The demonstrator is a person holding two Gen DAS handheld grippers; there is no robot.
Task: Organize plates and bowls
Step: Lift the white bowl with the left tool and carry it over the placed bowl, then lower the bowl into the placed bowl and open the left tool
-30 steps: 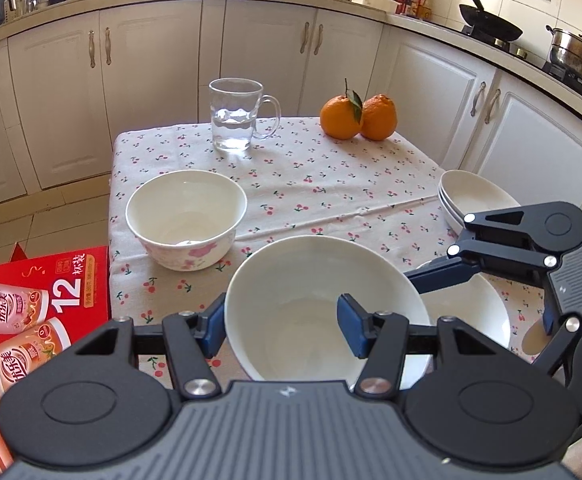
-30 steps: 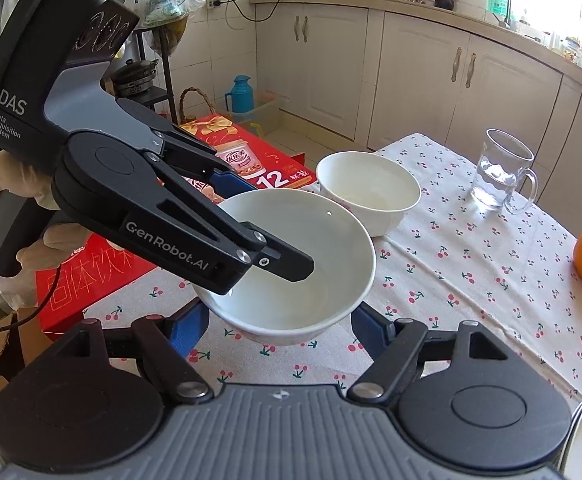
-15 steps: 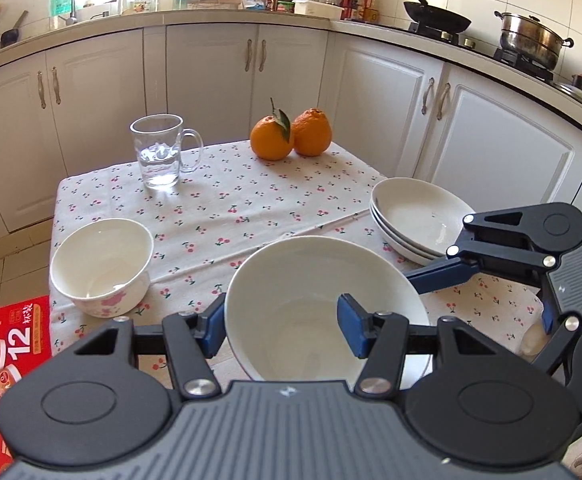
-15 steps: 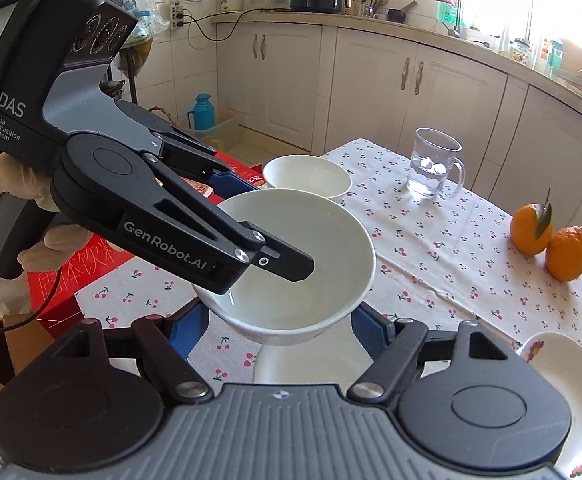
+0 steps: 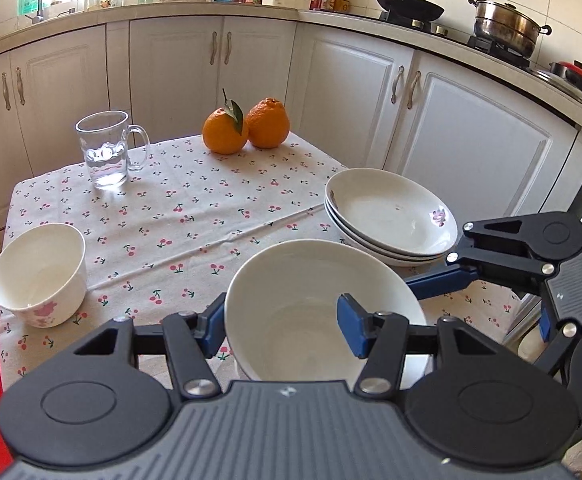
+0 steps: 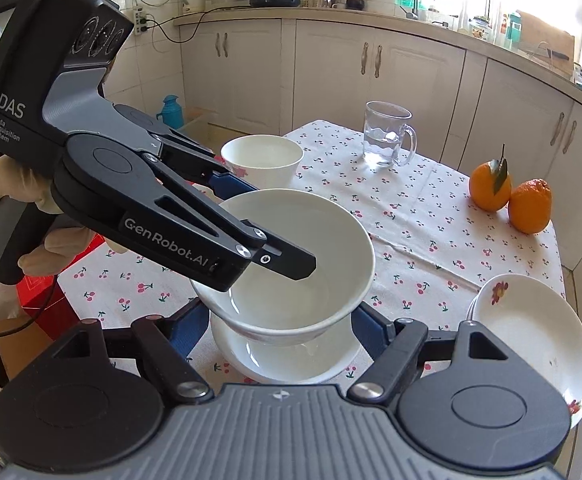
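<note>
Left wrist view: left claw (image 5: 281, 326) clenched on near rim of large white bowl (image 5: 315, 304), one pad inside, one outside; bowl carried above desk (image 5: 195, 216), stack of plates (image 5: 391, 216) just beyond and to the right, small bowl (image 5: 39, 276) well apart at left. Right wrist view: right claw (image 6: 277, 320) straddling the bowl's base from below, contact of pads unclear; second bowl (image 6: 287, 360) directly beneath. Both claws angled downward, meeting from opposite sides. Likely a nesting drop.
</note>
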